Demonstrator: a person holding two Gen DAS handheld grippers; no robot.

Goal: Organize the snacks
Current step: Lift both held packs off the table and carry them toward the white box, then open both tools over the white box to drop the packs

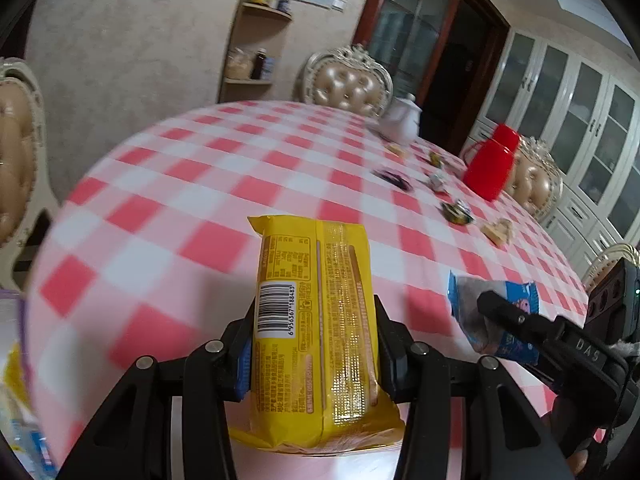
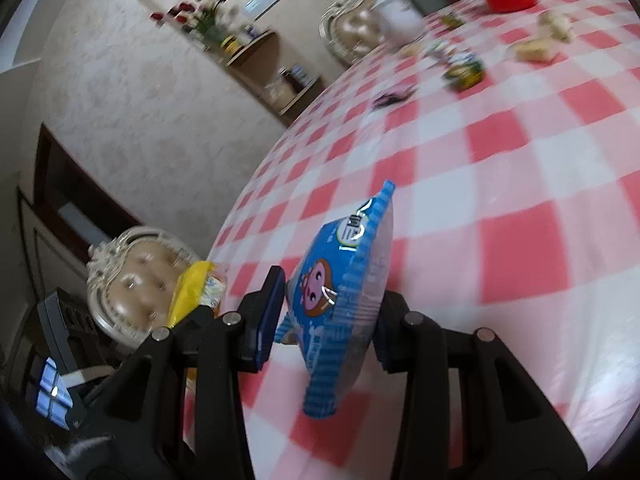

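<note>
My left gripper is shut on a long yellow snack packet, barcode side up, held above the red-and-white checked tablecloth. My right gripper is shut on a blue snack packet with a cartoon face, held on edge above the cloth. In the left wrist view the right gripper and the blue packet show at the right. In the right wrist view the yellow packet shows at the left. Several small snacks lie scattered at the far right of the table.
A red jug and a white teapot stand at the table's far side. Ornate padded chairs ring the table. A corner shelf with jars stands by the wall. Some packaging shows at the left edge.
</note>
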